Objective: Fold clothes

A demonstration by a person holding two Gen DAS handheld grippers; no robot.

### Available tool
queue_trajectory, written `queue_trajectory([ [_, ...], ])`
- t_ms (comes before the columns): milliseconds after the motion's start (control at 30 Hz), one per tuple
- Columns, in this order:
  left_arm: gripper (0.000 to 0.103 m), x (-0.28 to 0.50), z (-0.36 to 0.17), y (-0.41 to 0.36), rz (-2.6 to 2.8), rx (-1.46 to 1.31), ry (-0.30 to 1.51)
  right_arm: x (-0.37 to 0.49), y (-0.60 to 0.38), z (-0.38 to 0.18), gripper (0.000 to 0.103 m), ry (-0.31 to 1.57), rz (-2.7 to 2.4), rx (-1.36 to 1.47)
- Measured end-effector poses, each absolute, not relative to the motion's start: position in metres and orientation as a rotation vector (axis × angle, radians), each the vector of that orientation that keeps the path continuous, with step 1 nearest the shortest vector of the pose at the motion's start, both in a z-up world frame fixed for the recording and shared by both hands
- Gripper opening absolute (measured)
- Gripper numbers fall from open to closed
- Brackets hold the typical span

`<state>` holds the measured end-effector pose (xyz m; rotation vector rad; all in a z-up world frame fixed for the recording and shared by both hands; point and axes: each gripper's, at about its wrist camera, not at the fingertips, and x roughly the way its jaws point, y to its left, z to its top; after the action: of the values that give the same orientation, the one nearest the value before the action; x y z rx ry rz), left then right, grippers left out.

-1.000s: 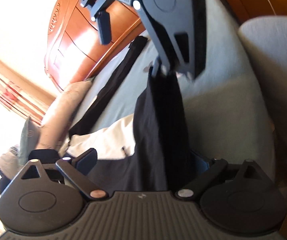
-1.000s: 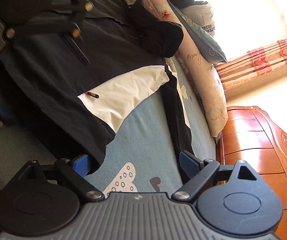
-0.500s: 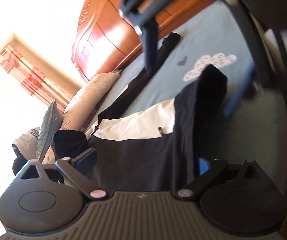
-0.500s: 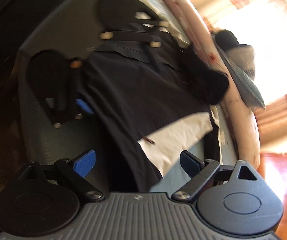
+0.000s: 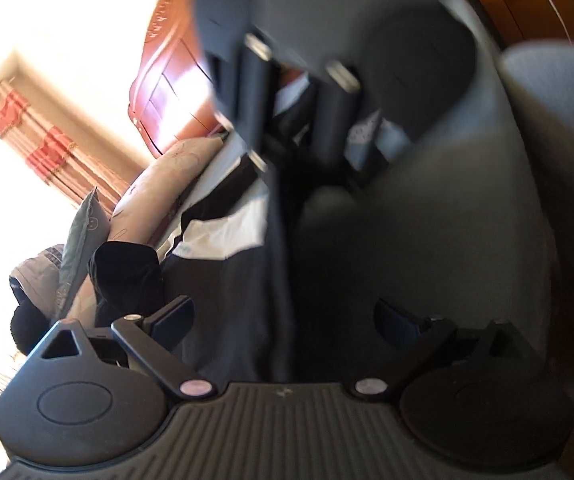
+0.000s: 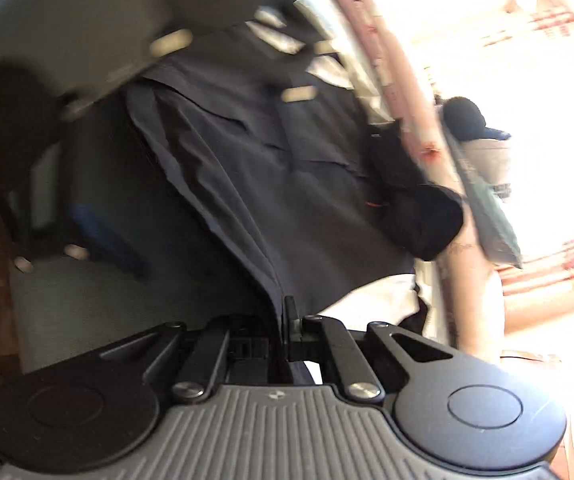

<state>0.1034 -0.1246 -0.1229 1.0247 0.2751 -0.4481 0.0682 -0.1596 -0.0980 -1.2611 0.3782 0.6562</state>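
A dark navy jacket [image 6: 271,168] with a white panel [image 5: 227,236] lies spread on the bed. My right gripper [image 6: 285,314] is shut on the jacket's dark edge, which rises to it as a taut ridge. In the left wrist view, my left gripper [image 5: 283,318] has its jaws wide and closing. A dark fold of the jacket [image 5: 255,300] lies between the fingers, with neither pad pressing on it. A black cuff [image 5: 127,272] lies bunched by its left finger. Each wrist view shows the other gripper only as a blur.
The grey-blue bed sheet [image 5: 427,220] runs under the jacket. A long beige pillow [image 5: 167,184] and a green cushion [image 5: 79,240] line the bed's far side. Behind stand a red-brown wooden headboard [image 5: 175,92] and red-patterned curtains [image 5: 47,148]. A grey rounded shape [image 5: 559,112] is at right.
My right gripper has gone from open to shut on the jacket's edge and pulled it up into a ridge. Both views have swung, and the right gripper now looms closer to the left one.
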Motion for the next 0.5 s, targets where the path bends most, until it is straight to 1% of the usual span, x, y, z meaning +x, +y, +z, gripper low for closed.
queue_trajectory([
  [33,0.077,0.102,-0.128,-0.123,-0.417,1.064,0.278,0.069,-0.160,-0.094,0.006,0.373,0.647,-1.249],
  [100,0.063,0.104,-0.134,-0.112,-0.333,1.123,0.293,0.070,-0.160,-0.087,0.006,0.361,0.640,-1.231],
  [300,0.063,0.109,-0.154,-0.050,-0.165,1.288,0.414,0.075,-0.165,-0.079,0.006,0.359,0.627,-1.211],
  [333,0.060,0.109,-0.155,-0.038,-0.148,1.296,0.434,0.076,-0.167,-0.078,0.006,0.363,0.626,-1.209],
  [433,0.065,0.107,-0.156,-0.008,-0.100,1.328,0.473,0.076,-0.168,-0.077,0.006,0.373,0.620,-1.203],
  [500,0.065,0.107,-0.159,0.006,-0.081,1.382,0.486,0.077,-0.168,-0.082,0.006,0.383,0.617,-1.197],
])
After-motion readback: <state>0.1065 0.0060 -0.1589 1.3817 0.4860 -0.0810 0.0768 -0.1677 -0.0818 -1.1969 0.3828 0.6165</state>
